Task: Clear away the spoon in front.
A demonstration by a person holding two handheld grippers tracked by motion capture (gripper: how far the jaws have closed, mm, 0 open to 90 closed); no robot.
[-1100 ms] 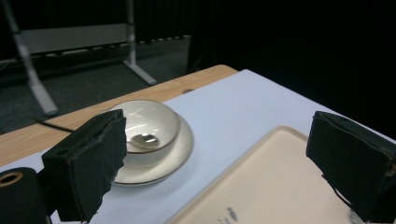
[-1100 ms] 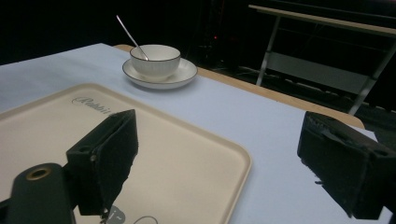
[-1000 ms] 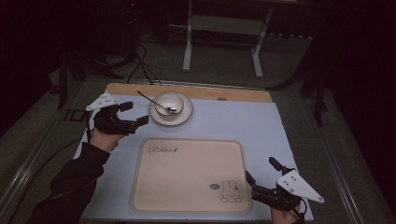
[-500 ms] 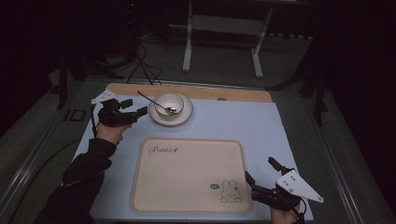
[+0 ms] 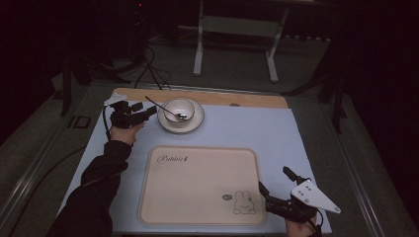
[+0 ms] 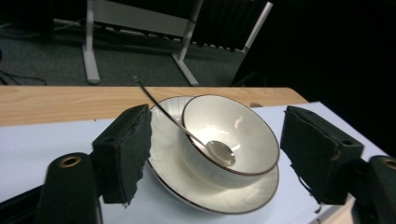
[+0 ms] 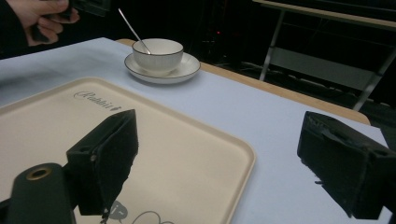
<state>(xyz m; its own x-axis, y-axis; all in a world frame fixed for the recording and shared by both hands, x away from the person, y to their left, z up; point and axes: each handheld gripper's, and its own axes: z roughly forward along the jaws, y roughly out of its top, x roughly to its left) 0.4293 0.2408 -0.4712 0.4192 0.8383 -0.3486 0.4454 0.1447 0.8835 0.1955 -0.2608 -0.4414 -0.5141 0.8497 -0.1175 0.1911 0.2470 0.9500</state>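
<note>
In the high view the left gripper [image 5: 148, 114] sits at upper left just beside the saucer [image 5: 169, 127] that carries the bowl [image 5: 180, 110] and spoon [image 5: 163, 108], while the right gripper [image 5: 271, 193] waits at lower right by the tray [image 5: 197, 207] corner, released. In the left gripper view the jaws have just been closing, the saucer between them but neither pad [image 6: 125, 149] touching; the grip would go best low on the saucer rim, level, so the spoon stays put. In the right gripper view the jaws gape, holding nothing, over the tray edge, the bowl at upper left.
</note>
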